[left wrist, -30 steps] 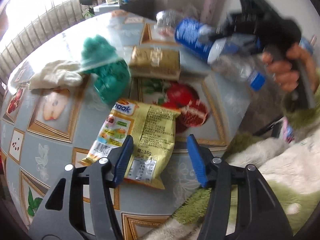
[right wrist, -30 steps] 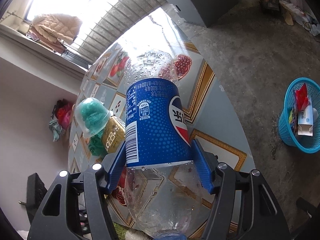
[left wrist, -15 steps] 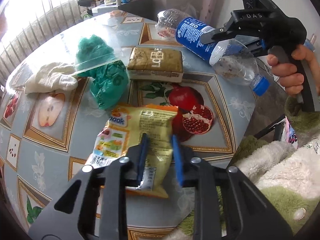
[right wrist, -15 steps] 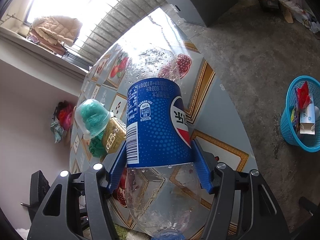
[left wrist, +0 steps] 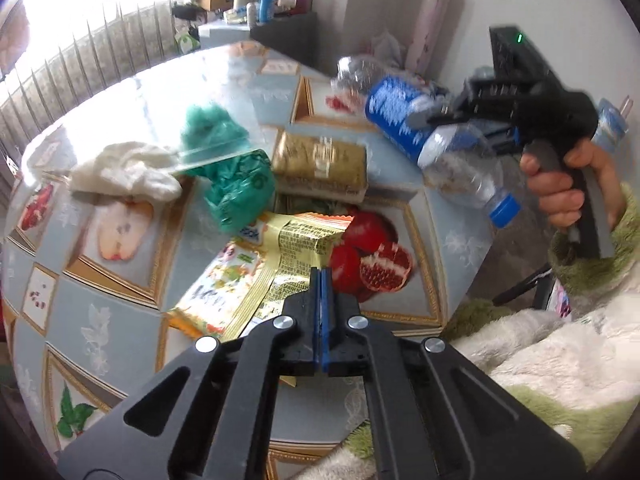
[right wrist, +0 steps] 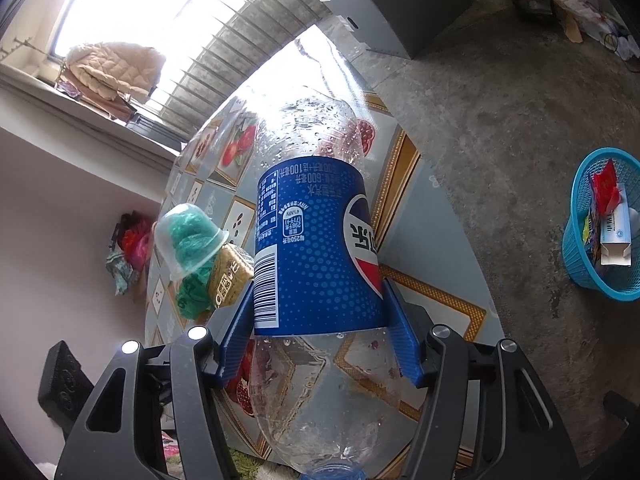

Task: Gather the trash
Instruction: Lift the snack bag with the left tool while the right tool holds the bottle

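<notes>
My left gripper [left wrist: 321,280] is shut on the near edge of a yellow snack wrapper [left wrist: 256,276], which is bunched and lifted off the round table [left wrist: 100,320]. My right gripper [right wrist: 318,320] is shut on an empty plastic bottle with a blue label [right wrist: 316,252] and holds it above the table's edge; the bottle also shows in the left wrist view [left wrist: 432,148]. A blue trash basket [right wrist: 604,224] with some packaging in it stands on the floor at the right.
On the table lie a gold packet [left wrist: 320,164], a clear cup with green plastic [left wrist: 224,160] and a white crumpled cloth [left wrist: 124,172]. A fluffy green and white blanket [left wrist: 540,352] lies beside the table. A dark cabinet [right wrist: 400,12] stands beyond.
My left gripper closed from open onto the yellow wrapper and lifted its edge, crumpling it. My right gripper kept hold of the bottle and shifted slightly.
</notes>
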The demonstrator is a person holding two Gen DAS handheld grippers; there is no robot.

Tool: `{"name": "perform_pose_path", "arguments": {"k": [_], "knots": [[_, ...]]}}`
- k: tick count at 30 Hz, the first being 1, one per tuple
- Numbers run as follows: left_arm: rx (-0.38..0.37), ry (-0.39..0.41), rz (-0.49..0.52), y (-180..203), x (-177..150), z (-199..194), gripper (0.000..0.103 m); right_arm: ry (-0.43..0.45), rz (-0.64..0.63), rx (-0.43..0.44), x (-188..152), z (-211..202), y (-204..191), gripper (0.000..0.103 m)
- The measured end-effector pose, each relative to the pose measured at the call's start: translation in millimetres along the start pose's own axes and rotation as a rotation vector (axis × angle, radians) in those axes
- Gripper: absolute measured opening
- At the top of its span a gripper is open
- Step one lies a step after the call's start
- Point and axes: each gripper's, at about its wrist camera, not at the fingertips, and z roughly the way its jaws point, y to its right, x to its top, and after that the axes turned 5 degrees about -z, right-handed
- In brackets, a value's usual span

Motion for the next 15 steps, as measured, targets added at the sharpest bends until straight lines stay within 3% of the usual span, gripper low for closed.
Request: {"name": "perform_pose_path", "arguments": {"k": [8, 15], "knots": [[-0.056, 0.081, -0.032, 0.1, 10.8, -37.2, 0.0, 0.041, 0.005, 0.023, -1.5, -13.5, 2.4, 0.06], [-0.187, 0.093, -0.069, 8.7, 18.0, -46.0, 0.0, 0.08, 0.022, 0.058, -3.5, -26.2, 9.0, 0.06]]}}
